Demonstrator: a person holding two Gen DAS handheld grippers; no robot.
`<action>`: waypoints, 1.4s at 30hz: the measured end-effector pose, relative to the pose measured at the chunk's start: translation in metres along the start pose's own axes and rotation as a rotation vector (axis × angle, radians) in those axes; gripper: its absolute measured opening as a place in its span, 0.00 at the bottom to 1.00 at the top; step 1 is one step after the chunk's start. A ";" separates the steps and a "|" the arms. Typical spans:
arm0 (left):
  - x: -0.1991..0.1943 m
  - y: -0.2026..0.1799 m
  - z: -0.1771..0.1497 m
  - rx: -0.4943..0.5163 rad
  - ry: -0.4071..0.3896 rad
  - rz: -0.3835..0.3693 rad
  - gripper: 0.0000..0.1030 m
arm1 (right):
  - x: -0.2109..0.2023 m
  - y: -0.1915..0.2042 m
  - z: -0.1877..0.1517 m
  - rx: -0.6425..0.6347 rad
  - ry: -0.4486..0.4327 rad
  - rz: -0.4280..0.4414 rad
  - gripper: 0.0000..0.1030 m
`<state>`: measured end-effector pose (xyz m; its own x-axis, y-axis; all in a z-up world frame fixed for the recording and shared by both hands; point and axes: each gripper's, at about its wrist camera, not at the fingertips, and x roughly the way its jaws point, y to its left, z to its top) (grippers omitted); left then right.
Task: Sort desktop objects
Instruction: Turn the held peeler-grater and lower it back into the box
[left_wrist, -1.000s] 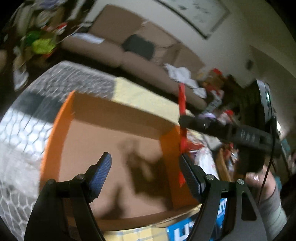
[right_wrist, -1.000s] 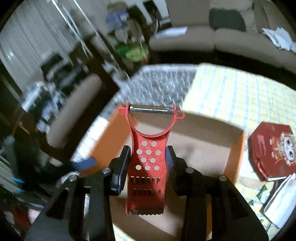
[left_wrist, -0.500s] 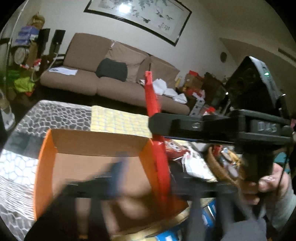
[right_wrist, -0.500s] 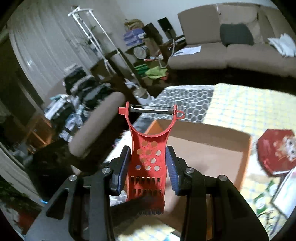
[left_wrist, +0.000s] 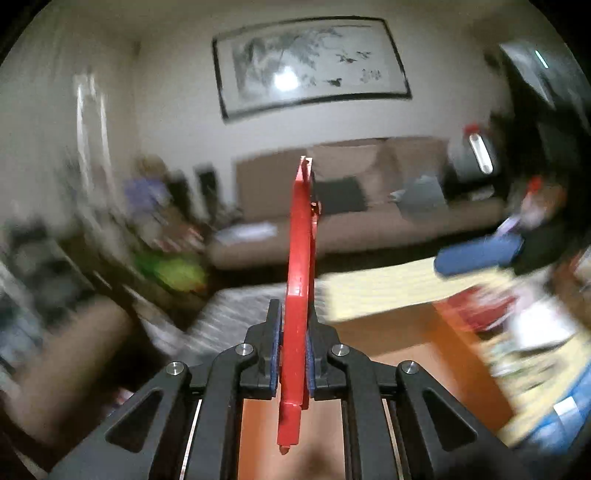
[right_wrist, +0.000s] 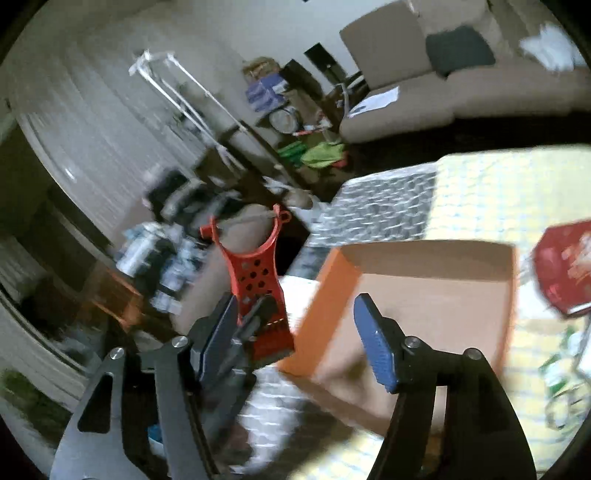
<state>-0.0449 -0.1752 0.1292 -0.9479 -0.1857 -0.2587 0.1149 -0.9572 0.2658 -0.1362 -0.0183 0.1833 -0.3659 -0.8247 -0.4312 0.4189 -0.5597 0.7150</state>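
Our left gripper (left_wrist: 293, 354) is pinching the red peeler-grater (left_wrist: 301, 258) edge-on between its blue pads (left_wrist: 275, 354), which press on both flat faces; the tool stands upright out of the jaws, its lower end poking back below the fingers. Our right gripper (right_wrist: 295, 338) has let go and its jaws are opening, with nothing between them. From the right wrist view the red peeler-grater (right_wrist: 258, 275) sits just beyond and to the left of the right gripper's left finger, its metal blade end up, the left gripper's dark fingers closed across its lower part. The orange cardboard box (right_wrist: 332, 291) lies ahead of and below the right gripper, just right of the tool, on the yellow checked tabletop (right_wrist: 480, 184). A red printed box (right_wrist: 561, 266) rests to the far right. Both views are motion-blurred.
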 end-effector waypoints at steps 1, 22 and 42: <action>-0.004 -0.012 -0.001 0.084 -0.025 0.075 0.09 | -0.003 -0.003 0.002 0.047 -0.012 0.051 0.62; -0.029 -0.129 -0.049 0.736 -0.290 0.262 1.00 | 0.016 -0.037 0.041 0.106 0.154 -0.023 0.10; 0.069 0.093 -0.055 -0.506 0.438 -0.521 0.74 | 0.130 -0.121 0.046 0.157 0.317 -0.026 0.10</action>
<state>-0.0831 -0.2893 0.0852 -0.7276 0.3376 -0.5972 -0.0867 -0.9088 -0.4081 -0.2724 -0.0538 0.0659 -0.0888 -0.8083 -0.5821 0.2711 -0.5820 0.7667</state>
